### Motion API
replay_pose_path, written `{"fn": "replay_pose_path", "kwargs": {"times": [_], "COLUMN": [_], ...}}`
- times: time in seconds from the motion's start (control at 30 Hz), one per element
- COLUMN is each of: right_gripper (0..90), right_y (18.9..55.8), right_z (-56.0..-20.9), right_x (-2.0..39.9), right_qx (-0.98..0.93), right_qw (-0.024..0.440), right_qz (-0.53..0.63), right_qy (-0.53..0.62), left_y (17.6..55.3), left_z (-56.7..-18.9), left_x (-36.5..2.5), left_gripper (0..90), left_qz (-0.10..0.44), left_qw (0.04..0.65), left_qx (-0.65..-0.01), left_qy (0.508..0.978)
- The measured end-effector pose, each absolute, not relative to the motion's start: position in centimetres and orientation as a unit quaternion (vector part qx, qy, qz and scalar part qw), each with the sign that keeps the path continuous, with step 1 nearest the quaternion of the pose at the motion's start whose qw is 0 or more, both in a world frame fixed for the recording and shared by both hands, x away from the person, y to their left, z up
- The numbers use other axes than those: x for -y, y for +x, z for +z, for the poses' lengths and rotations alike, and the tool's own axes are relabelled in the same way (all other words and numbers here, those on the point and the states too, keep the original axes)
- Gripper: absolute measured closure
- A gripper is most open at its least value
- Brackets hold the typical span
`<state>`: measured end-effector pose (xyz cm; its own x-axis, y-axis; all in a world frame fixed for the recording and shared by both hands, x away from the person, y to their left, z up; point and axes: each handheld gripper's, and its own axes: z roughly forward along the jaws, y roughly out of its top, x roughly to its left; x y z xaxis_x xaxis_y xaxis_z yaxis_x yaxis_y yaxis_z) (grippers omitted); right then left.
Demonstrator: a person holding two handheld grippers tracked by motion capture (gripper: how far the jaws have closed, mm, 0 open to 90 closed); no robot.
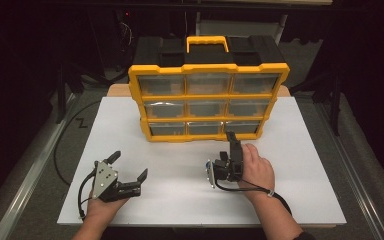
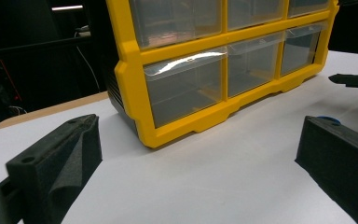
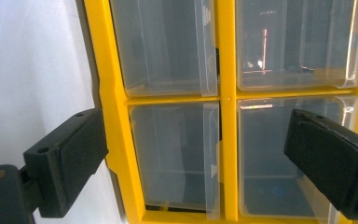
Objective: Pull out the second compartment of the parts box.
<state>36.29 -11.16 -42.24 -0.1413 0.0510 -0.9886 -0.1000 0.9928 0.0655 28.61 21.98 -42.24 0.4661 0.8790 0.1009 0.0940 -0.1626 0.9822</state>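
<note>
A yellow-framed organiser cabinet (image 1: 209, 98) with a black body, a yellow handle and nine clear drawers stands upright at the back of the white table board (image 1: 130, 125). All drawers look shut and empty. My left gripper (image 1: 130, 165) rests low at the front left, open, with nothing between its jaws; in the left gripper view it (image 2: 198, 140) faces the cabinet's lower left corner (image 2: 149, 135). My right gripper (image 1: 231, 138) is rolled on its side just in front of the bottom drawer row, open and empty. In the right gripper view it (image 3: 198, 135) frames clear drawers (image 3: 172, 154) close up.
The board's front and side edges drop to a grey floor with metal rails (image 1: 35, 170). A black cable (image 1: 62, 145) loops on the floor at the left. Dark furniture stands behind the cabinet. One jaw of the right gripper (image 2: 352, 80) shows at the right edge of the left gripper view.
</note>
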Motion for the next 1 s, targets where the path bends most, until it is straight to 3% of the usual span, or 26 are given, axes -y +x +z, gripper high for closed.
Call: {"fn": "replay_pose_path", "kwargs": {"times": [1.0], "right_gripper": [8.1], "right_y": [36.4], "right_z": [-39.6], "right_x": [10.0], "right_qx": [-0.739], "right_qw": [0.671], "right_qz": [0.056], "right_qy": [-0.024], "left_y": [28.6], "left_z": [-42.2], "left_x": [-22.0], "left_gripper": [0.8], "left_qz": [0.365], "left_qw": [0.537], "left_qx": [-0.365], "left_qy": [0.667]}}
